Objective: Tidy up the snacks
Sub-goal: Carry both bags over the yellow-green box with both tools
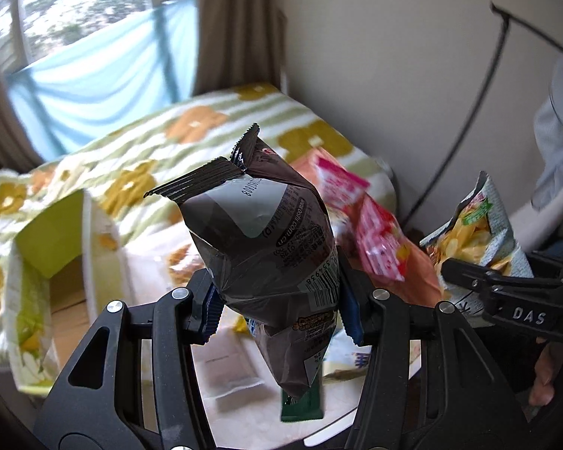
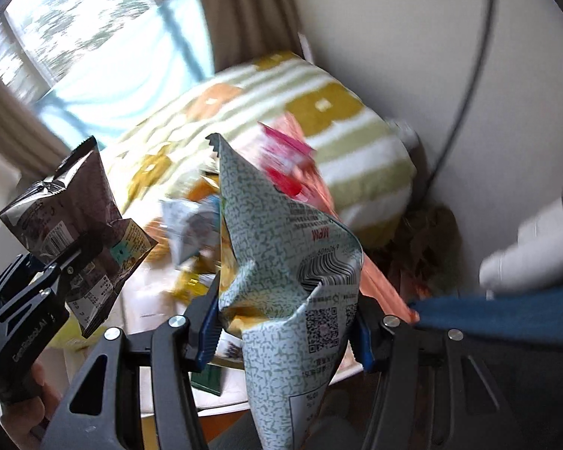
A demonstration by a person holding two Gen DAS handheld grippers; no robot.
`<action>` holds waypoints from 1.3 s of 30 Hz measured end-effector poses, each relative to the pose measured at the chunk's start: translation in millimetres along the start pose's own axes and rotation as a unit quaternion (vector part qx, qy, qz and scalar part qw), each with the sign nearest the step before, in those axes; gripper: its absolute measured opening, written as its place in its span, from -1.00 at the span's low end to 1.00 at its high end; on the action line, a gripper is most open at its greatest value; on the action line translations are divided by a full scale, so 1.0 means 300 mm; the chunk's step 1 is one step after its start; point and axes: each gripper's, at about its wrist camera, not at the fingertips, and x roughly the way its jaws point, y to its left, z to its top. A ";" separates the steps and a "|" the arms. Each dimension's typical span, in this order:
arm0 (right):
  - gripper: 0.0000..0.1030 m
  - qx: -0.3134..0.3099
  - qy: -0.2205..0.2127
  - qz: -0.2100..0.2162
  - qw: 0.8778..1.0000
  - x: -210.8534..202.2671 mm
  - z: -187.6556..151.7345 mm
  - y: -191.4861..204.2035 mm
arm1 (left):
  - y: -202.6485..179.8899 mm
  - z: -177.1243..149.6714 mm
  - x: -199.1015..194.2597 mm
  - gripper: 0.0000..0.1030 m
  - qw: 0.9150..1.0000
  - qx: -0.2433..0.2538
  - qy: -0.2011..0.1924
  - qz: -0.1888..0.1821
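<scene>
**Both grippers are holding snack bags above the table**

At the far left, an open green cardboard box (image 1: 52, 240) is sitting beside a flower-patterned blanket (image 1: 206, 127), which is lying in front of a window with brown curtains (image 1: 232, 26).

The left gripper (image 1: 281, 309) is clamping its jaws narrowly on a dark brown snack bag (image 1: 262, 232); the blue pads are pinching the bag's waist, so its crimped top is standing up and its lower end is hanging below the fingers. The right wrist view is showing the same bag (image 2: 75, 225) at its left edge, held up off the table.

Underneath, more packets are lying on the pale table (image 1: 229, 367), among them a dark green one (image 1: 300, 408). Behind, a pink and red pack (image 1: 371, 232) is leaning on the blanket, blurred.

To the right, the right gripper (image 2: 287, 328) is gripping a pale green patterned chip bag (image 2: 281, 255), its jaws pressing in on the crumpled middle, with a QR code facing the camera. From the left wrist view this bag (image 1: 476, 225) is showing yellow chips on its front.

At the far right, a person's pale sleeve (image 2: 536, 247) is showing beside a black cable (image 2: 476, 75) on the wall.
</scene>
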 end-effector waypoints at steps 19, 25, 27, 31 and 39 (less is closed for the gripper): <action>0.02 -0.191 -0.020 0.140 0.971 0.064 0.123 0.720 | 0.775 -0.090 -0.314 -0.08 0.981 -0.154 -0.024 0.115; 0.02 -0.204 0.009 0.163 0.965 0.211 0.101 0.974 | 1.041 -0.182 -0.245 -0.08 0.979 -0.168 0.018 0.115; 0.02 -0.202 0.020 0.165 0.965 0.264 0.095 1.035 | 1.093 -0.222 -0.195 -0.08 0.979 -0.169 0.038 0.109; 0.02 -0.194 0.046 0.164 0.966 0.354 0.076 1.137 | 1.177 -0.295 -0.076 -0.08 0.977 -0.174 0.085 0.085; 0.02 -0.184 0.096 0.165 0.964 0.495 0.073 1.206 | 1.243 -0.355 0.108 0.75 0.972 -0.168 0.153 0.065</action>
